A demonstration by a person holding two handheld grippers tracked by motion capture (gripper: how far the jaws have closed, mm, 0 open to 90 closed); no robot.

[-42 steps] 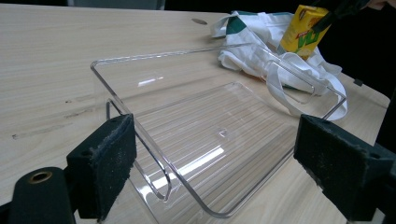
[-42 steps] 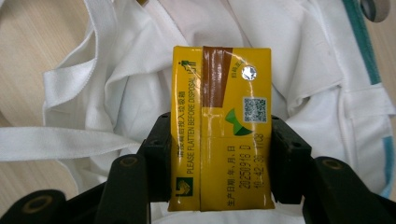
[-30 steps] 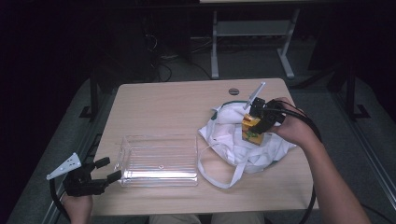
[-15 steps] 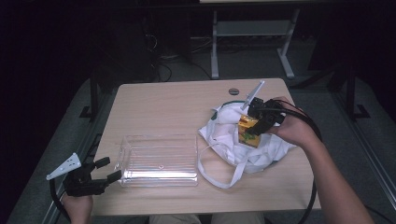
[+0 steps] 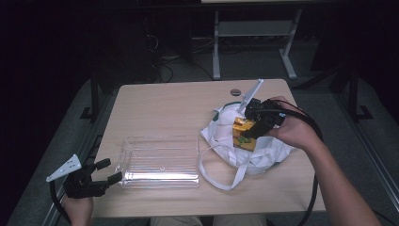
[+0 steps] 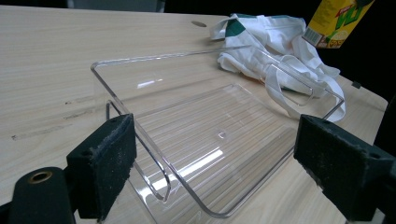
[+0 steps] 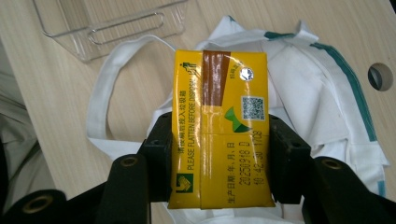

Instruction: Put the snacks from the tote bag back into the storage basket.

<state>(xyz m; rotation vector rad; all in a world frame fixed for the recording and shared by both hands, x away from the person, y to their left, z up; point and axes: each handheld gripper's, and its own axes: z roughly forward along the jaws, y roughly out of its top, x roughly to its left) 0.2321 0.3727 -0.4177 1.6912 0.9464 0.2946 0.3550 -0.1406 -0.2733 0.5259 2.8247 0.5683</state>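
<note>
My right gripper is shut on a yellow drink carton, held just above a crumpled white cloth bag at the table's right. In the right gripper view the carton sits clamped between both jaws, its top face toward the camera, with the bag beneath. My left gripper is open at the table's front left corner, beside the left end of a clear plastic tray. In the left gripper view the tray lies between and beyond the open jaws, with the carton far off.
The bag's long white handles trail onto the wooden table beside the tray. A small round hole marks the table's far side. Metal frame legs stand on the floor behind the table.
The right gripper has lifted the carton slightly and shifted it toward the left over the bag. The left gripper has stayed put.
</note>
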